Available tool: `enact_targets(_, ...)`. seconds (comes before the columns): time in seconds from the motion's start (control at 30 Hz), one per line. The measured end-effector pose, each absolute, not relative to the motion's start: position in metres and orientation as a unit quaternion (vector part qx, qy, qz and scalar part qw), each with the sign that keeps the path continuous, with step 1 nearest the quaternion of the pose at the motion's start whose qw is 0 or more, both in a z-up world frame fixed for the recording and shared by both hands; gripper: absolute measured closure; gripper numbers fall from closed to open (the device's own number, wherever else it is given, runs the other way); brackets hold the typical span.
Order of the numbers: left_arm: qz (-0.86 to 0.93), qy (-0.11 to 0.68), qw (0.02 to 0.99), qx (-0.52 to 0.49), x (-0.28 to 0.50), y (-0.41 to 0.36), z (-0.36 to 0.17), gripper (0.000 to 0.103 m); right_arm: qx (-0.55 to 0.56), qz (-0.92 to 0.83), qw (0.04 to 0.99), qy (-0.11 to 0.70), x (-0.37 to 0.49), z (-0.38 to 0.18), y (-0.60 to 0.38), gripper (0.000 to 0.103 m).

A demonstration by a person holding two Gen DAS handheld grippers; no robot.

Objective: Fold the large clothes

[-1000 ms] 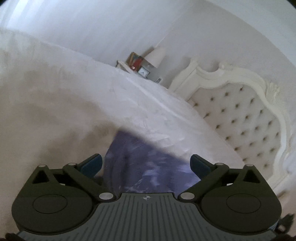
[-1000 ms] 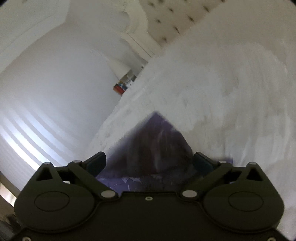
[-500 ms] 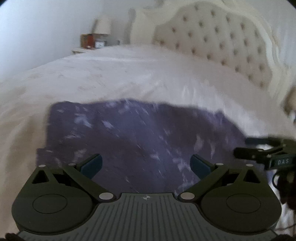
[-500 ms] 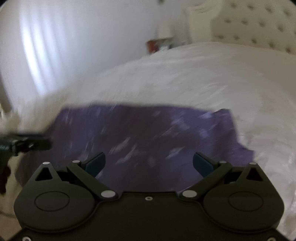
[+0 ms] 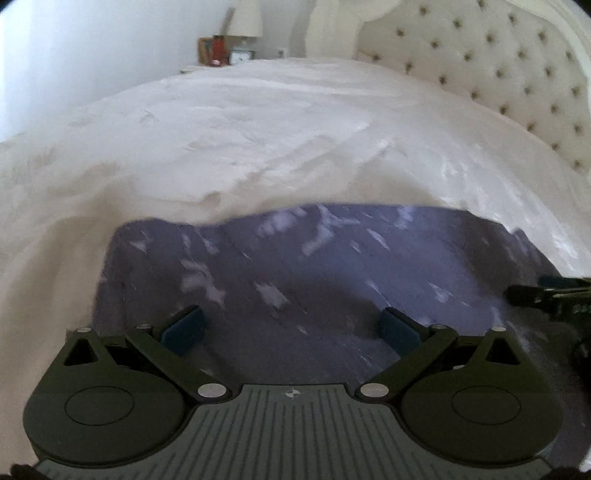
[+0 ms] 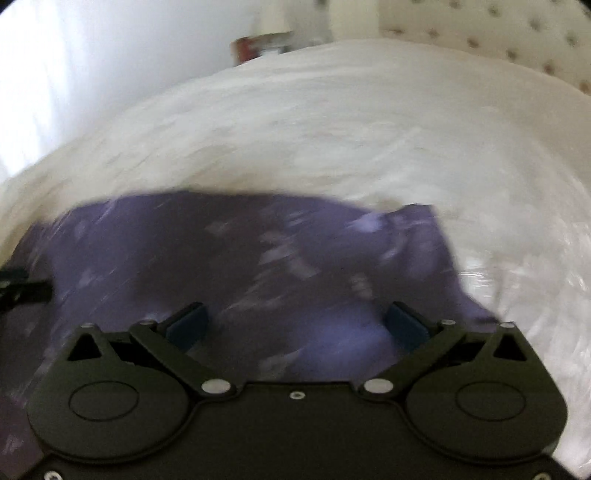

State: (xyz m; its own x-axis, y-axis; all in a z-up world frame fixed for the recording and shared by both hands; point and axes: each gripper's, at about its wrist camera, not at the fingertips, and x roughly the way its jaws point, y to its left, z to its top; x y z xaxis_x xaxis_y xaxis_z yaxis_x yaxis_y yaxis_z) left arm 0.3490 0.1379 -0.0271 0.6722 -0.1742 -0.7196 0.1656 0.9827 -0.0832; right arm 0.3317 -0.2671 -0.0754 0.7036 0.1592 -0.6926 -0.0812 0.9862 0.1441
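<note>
Compared with half a second earlier, both cameras sit lower and closer over the purple garment (image 5: 314, 280), which now fills more of the foreground, and the lamp (image 5: 245, 18) and headboard (image 5: 480, 62) have shifted toward the top of the left wrist view.

One garment is visible: a purple cloth with pale, irregular blotches, spread fairly flat on the white bed cover (image 5: 258, 140). In the left wrist view its far edge runs unevenly across the frame, partly overlapped by a ridge of the cover at the left. In the right wrist view, which is blurred, its right corner (image 6: 421, 221) is rumpled and raised.

Two grippers are present. The left gripper (image 5: 293, 328) has its jaws spread wide, with nothing between the blue pads (image 5: 184, 326); the cloth lies beneath. The right gripper (image 6: 297, 323) is likewise spread wide and empty over the cloth. Each gripper appears at the edge of the other's view as a dark shape.

Beyond the bed stands one nightstand (image 5: 195, 68) bearing the lamp, a red object (image 5: 218, 50), a small clock (image 5: 240, 56) and a picture frame (image 5: 204, 50). No containers are visible.
</note>
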Motion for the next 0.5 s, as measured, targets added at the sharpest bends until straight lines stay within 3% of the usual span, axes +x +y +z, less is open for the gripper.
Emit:
enact_targets(0.23,-0.077,0.373,0.923,-0.063,0.345,0.160,-0.043,0.000,0.071,0.062,0.935,0.341,0.325,-0.092,-0.279,0.000)
enact_targets(0.5,-0.068,0.395,0.915,-0.041,0.343,0.157,-0.028,0.000,0.079,0.070,0.929,0.354,0.328,-0.084,-0.281,0.000)
